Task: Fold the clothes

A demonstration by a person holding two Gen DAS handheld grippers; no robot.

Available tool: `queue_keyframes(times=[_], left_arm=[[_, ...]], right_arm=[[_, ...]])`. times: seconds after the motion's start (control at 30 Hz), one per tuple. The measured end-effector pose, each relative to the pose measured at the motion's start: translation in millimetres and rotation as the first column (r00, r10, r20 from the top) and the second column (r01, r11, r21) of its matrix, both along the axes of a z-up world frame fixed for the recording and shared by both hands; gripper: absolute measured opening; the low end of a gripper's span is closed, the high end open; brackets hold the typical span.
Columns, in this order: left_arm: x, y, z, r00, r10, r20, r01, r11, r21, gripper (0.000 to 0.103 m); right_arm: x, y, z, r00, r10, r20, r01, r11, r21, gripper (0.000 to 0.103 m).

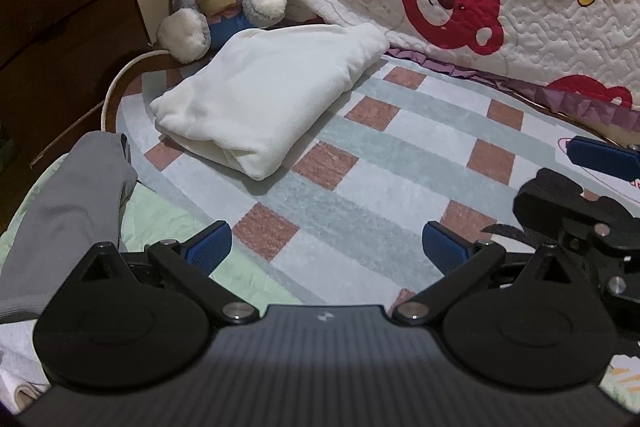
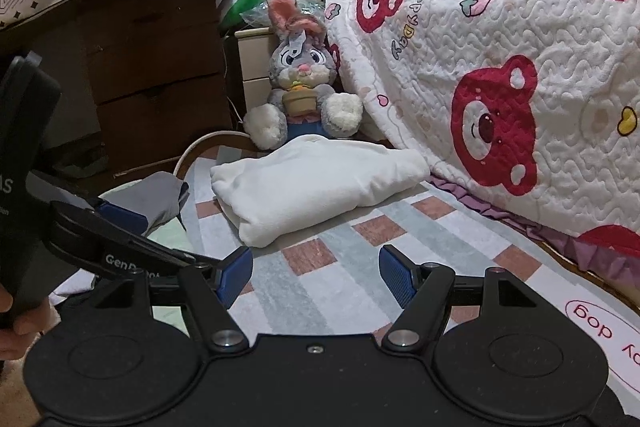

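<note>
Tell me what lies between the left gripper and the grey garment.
Nothing visible. The grey garment lies just left of the open left gripper, with only bare checked mat near the fingers. The folded white garment sits farther ahead.

White fleecy garment folded into thick rectangular bundle, lies flat on checked mat, long side running diagonally, rounded fold edge toward camera, layered edges showing at near corner. Grey garment lies unfolded, rumpled, at mat's left edge, well apart from white bundle, partly over pale green fabric.
</note>
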State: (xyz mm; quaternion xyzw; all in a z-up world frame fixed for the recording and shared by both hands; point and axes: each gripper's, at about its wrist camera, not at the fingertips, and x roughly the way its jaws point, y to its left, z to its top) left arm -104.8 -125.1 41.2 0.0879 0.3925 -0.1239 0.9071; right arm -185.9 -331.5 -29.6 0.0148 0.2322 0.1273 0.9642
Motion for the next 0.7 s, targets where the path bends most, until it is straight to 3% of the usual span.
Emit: queue_keyframes(times=[0.7], left_arm=[[-1.5, 0.0, -1.2, 1.0, -0.004, -0.02, 0.005, 1.0, 0.025, 0.103]], right_arm=[[-1.0, 4.9, -3.3, 1.0, 0.002, -0.017, -0.002, 1.0, -0.019, 0.074]])
